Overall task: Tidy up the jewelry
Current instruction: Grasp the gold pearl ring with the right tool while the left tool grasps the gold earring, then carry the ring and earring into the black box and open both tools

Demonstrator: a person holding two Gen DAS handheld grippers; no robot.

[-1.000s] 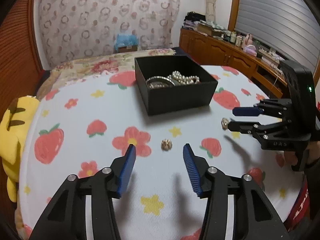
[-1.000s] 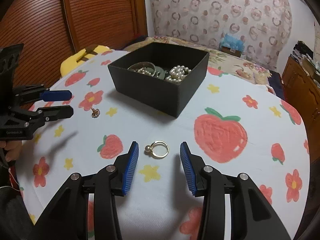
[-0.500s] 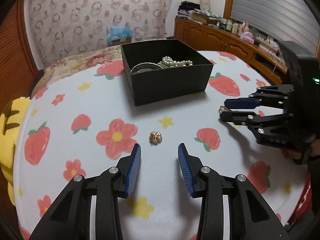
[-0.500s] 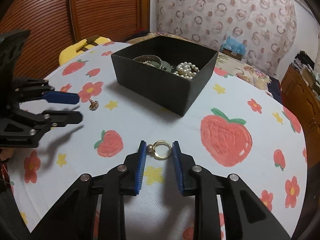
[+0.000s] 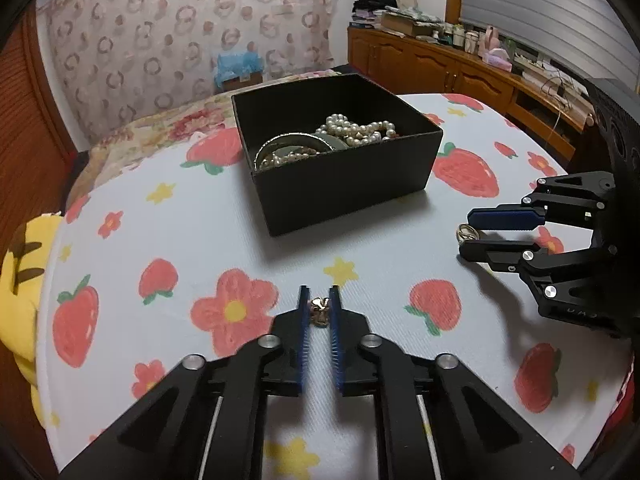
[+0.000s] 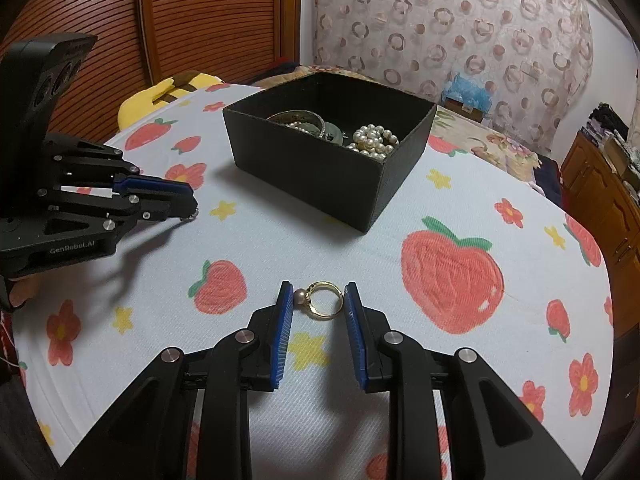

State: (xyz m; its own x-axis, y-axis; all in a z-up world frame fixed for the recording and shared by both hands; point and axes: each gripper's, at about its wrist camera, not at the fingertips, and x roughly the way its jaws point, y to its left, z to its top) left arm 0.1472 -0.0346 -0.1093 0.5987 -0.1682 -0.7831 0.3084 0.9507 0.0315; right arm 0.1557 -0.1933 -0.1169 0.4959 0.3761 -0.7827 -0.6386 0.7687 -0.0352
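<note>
Picking up two loose pieces at once, ahead of dropping them into the black box that is already holding pearls. Left hand-held gripper closing nearly to touching around a small gold earring on the strawberry-print counter; probably pinching it, though contact is hard to confirm. Right hand-held gripper standing narrowly open, blue pads bracketing a gold ring with a pearl, lying flat just in front of the box. Next, by judgement: finishing the squeeze on the ring without skidding it, then lifting both clear and carrying them over the box rim.
</note>
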